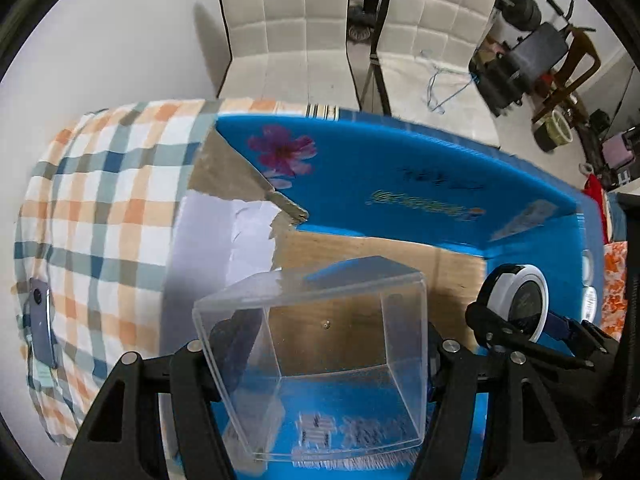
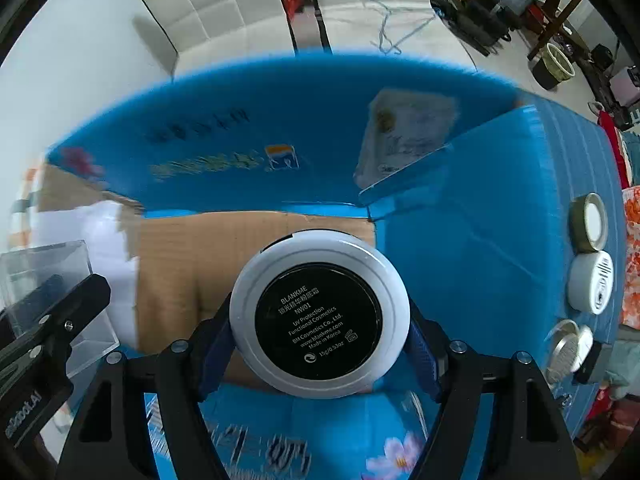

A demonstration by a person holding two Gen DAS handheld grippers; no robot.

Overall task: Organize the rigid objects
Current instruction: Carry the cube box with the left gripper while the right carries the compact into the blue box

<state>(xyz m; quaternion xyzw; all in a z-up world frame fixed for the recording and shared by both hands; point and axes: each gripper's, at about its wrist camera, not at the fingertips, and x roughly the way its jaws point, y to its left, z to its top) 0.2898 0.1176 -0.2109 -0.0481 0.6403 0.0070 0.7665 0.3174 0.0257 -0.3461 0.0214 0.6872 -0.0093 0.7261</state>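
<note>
My left gripper (image 1: 320,354) is shut on a clear plastic box (image 1: 320,364), held tilted above the open blue cardboard box (image 1: 400,160) with a brown floor. My right gripper (image 2: 320,336) is shut on a round white cosmetic compact (image 2: 320,316) with a black label, held over the same box (image 2: 460,240). The compact and right gripper show at the right of the left wrist view (image 1: 516,300). The clear box and left gripper show at the left edge of the right wrist view (image 2: 52,280).
Three small round containers (image 2: 588,284) lie on the blue flap at right. A checked cloth (image 1: 100,200) covers the table at left, with a phone (image 1: 40,320) on it. White paper (image 1: 224,240) lies in the box. White chairs (image 1: 288,28) stand behind.
</note>
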